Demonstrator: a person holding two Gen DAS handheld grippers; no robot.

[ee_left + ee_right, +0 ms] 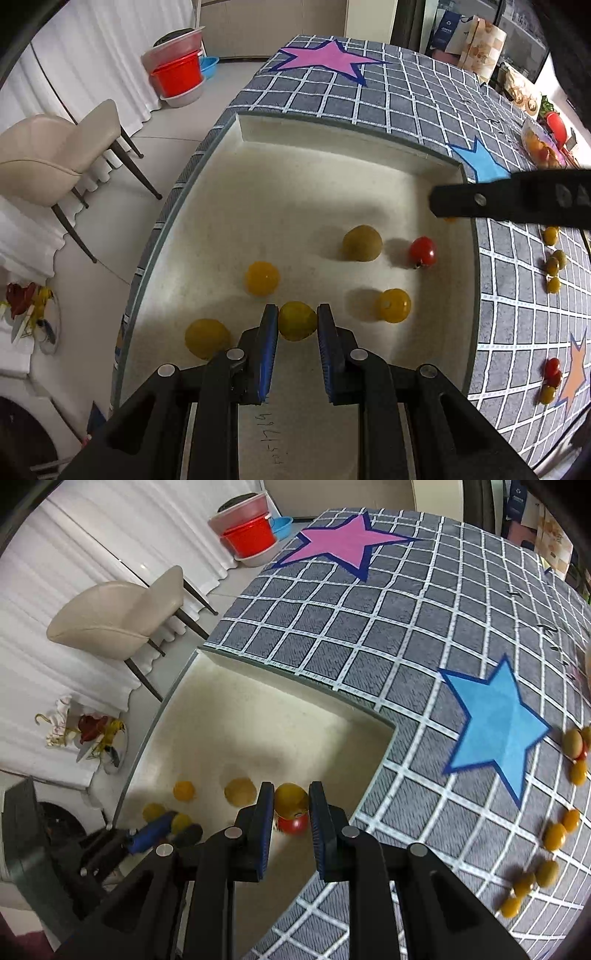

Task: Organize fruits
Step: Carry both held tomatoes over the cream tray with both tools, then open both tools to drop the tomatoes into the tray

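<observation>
A white tray (258, 129) sits on the checked cloth and holds several yellow cherry tomatoes and one red tomato (423, 252). My left gripper (297, 320) is low inside the tray, its blue pads touching both sides of a yellow tomato (297, 321). My right gripper (291, 799) hangs above the tray's right part, shut on another yellow tomato (291, 798), with the red tomato (293, 824) below it. The right gripper's finger shows in the left wrist view (509, 201). The left gripper shows in the right wrist view (159, 830).
Loose yellow tomatoes (554, 836) and red tomatoes (553, 369) lie on the cloth right of the tray, near a blue star (495, 731) and an orange star (576, 373). A beige chair (55, 158) and red tubs (177, 77) stand on the floor to the left.
</observation>
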